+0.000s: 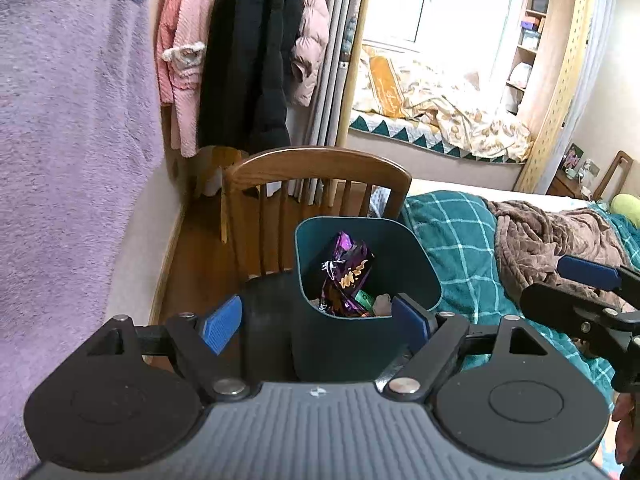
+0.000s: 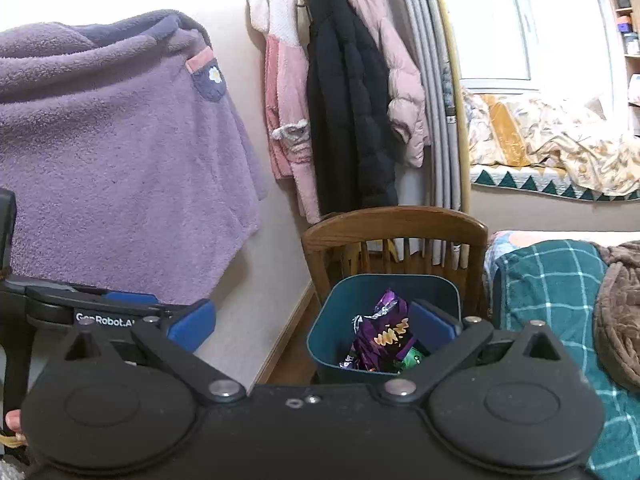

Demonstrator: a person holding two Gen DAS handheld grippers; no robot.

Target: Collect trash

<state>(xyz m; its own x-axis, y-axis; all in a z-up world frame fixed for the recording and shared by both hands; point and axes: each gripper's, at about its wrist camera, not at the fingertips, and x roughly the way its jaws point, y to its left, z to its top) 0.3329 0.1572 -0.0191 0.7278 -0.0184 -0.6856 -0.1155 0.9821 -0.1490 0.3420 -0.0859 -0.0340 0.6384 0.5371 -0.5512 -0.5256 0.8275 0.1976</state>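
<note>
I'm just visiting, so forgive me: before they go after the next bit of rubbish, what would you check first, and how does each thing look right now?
1. Left hand-held gripper open and holding nothing: ok.
2. Right hand-held gripper open and holding nothing: ok.
3. Bin upright on the chair: ok.
4. Purple wrapper inside the bin: ok.
5. Room left in the bin: ok, the trash sits well below the rim.
6. Next piece of trash located: cannot tell, none shows outside the bin.

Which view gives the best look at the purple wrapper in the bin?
The left wrist view: the purple wrapper stands clear inside the bin. In the right wrist view a jaw pad overlaps the wrapper's right edge, though most of it shows.
</note>
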